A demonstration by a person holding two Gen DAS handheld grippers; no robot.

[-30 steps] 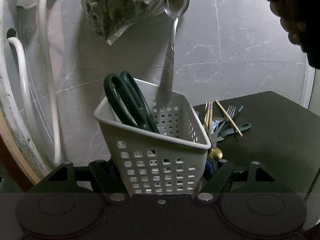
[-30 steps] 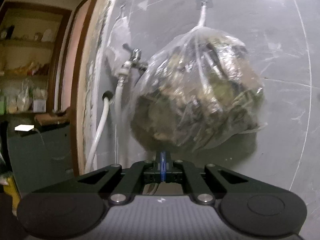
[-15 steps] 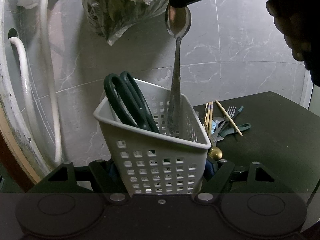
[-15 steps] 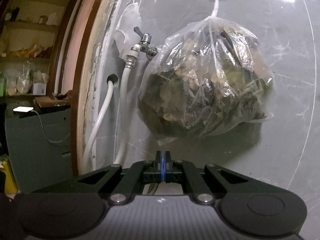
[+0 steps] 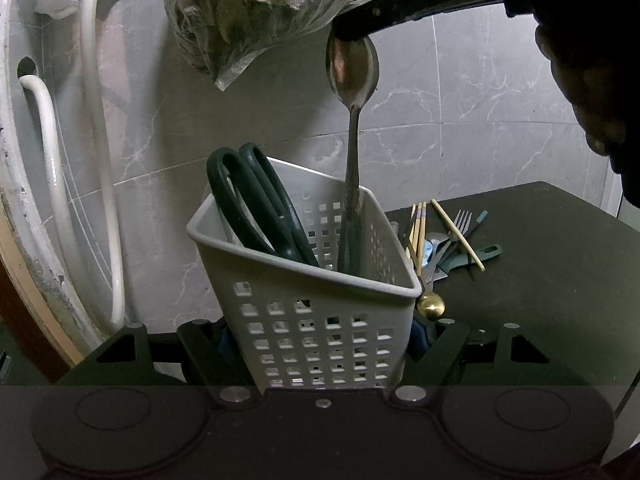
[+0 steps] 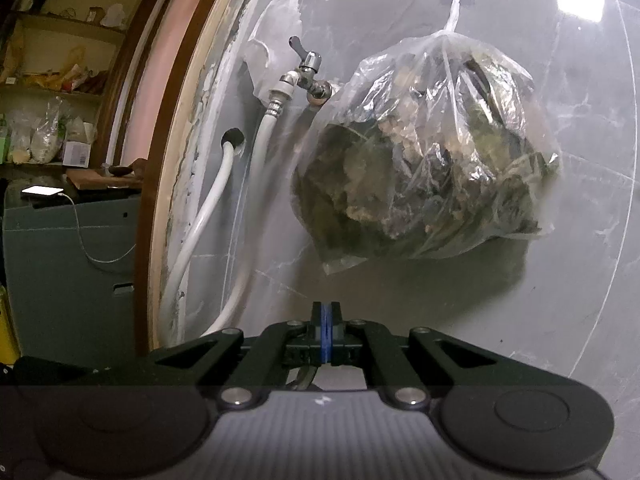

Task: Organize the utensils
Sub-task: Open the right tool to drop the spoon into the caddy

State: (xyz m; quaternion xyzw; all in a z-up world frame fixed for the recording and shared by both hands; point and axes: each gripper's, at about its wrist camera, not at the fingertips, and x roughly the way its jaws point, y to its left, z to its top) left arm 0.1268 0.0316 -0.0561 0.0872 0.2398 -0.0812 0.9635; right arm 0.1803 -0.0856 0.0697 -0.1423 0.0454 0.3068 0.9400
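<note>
The dark counter [image 5: 540, 280] is carrying a loose pile of utensils [image 5: 444, 240], light, stiff pieces best pinched mid-handle. The left tongs [image 5: 324, 344] are clamping the white perforated caddy [image 5: 312, 312] by its lower walls; it is light, slightly flexible plastic, tilting back, with dark-handled scissors [image 5: 256, 208] inside. The right tongs [image 5: 352, 34] are pinching the bowl tip of a steel spoon [image 5: 352, 80], its handle reaching down inside the caddy; smooth metal, it is likely slipping easily from so small a grip.
</note>
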